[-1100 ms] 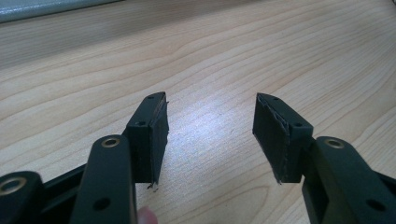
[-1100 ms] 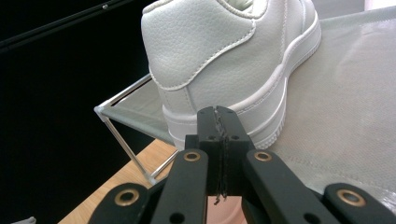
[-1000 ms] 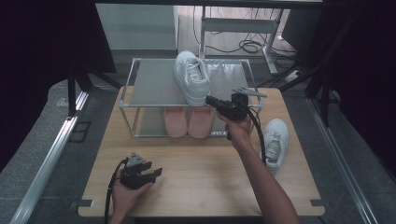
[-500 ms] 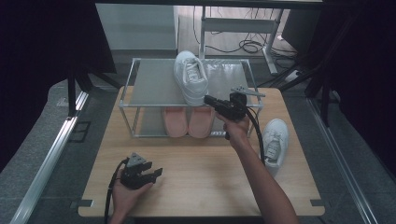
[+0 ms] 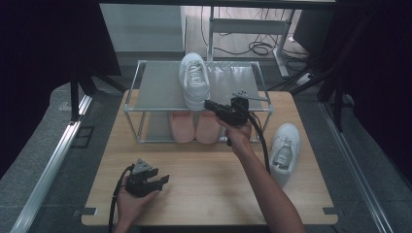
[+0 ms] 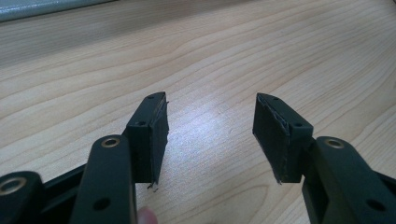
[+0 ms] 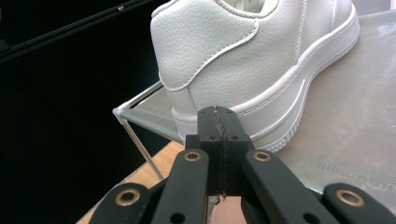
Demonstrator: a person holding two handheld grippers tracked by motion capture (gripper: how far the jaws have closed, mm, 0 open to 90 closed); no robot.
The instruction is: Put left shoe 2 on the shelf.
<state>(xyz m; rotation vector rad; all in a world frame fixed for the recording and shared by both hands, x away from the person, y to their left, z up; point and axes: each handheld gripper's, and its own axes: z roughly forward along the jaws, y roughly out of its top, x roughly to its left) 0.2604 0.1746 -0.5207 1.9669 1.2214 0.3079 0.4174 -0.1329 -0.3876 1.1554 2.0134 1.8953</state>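
Observation:
A white sneaker [image 5: 194, 80] stands on the grey mesh top shelf of a metal shoe rack [image 5: 155, 87], toe away from me. My right gripper [image 5: 209, 104] is held level at the shelf's front edge, its tips right at the sneaker's heel. In the right gripper view, the right gripper [image 7: 217, 116] is shut with nothing between its pads, just in front of the sneaker's [image 7: 252, 60] heel sole; I cannot tell if it touches. A second white sneaker [image 5: 283, 148] lies on the table at the right. My left gripper [image 5: 163, 180] [image 6: 210, 121] rests open low over the wooden table [image 6: 224, 56], empty.
A pair of pink shoes [image 5: 196, 127] sits on the rack's lower shelf. The wooden table [image 5: 204, 194] ends close to the left hand at the front. Black frames and a rail flank the table; cables lie on the floor behind.
The right gripper has edged slightly left toward the sneaker's heel. The left gripper and both sneakers have stayed where they were.

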